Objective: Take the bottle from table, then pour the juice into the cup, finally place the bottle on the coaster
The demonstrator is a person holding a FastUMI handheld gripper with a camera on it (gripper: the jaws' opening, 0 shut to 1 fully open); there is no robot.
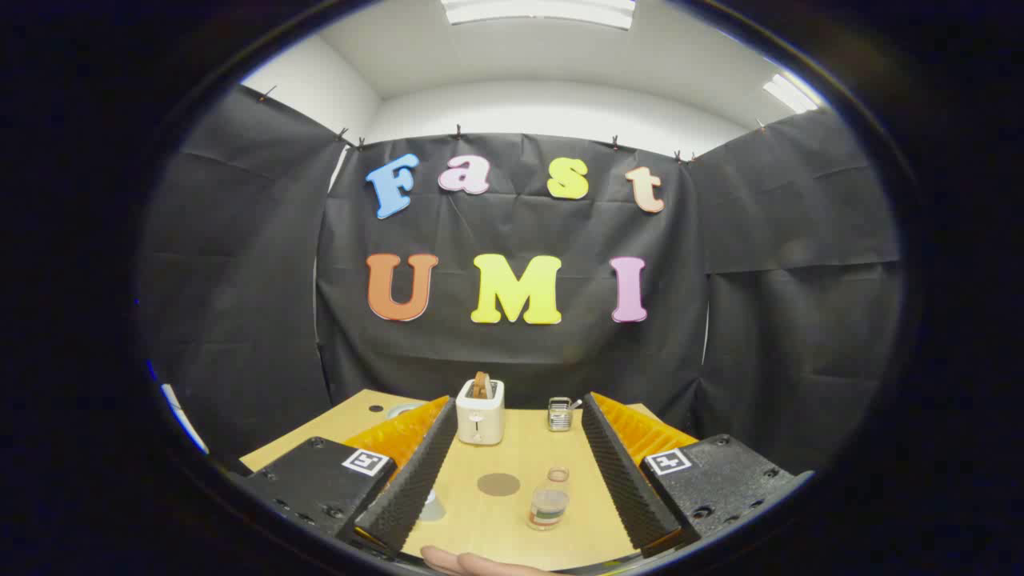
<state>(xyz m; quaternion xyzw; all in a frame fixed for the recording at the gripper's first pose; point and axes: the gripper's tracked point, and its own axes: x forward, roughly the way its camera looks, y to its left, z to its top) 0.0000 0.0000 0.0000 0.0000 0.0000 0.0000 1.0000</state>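
The gripper (512, 468) hangs above the near side of the wooden table (512, 544), its 2 ribbed fingers (408, 480) spread wide and gripping nothing. Between them, closer to the right finger, the bottle (549, 500) stands upright and uncapped, apart from both pads. Just left of it lies the round brown coaster (498, 484), with bare tabletop all around it. Beyond, near the far edge, a white toaster (480, 412) holds a slice, and a small metal cup (560, 414) stands to its right. A fingertip (472, 562) shows at the table's near edge.
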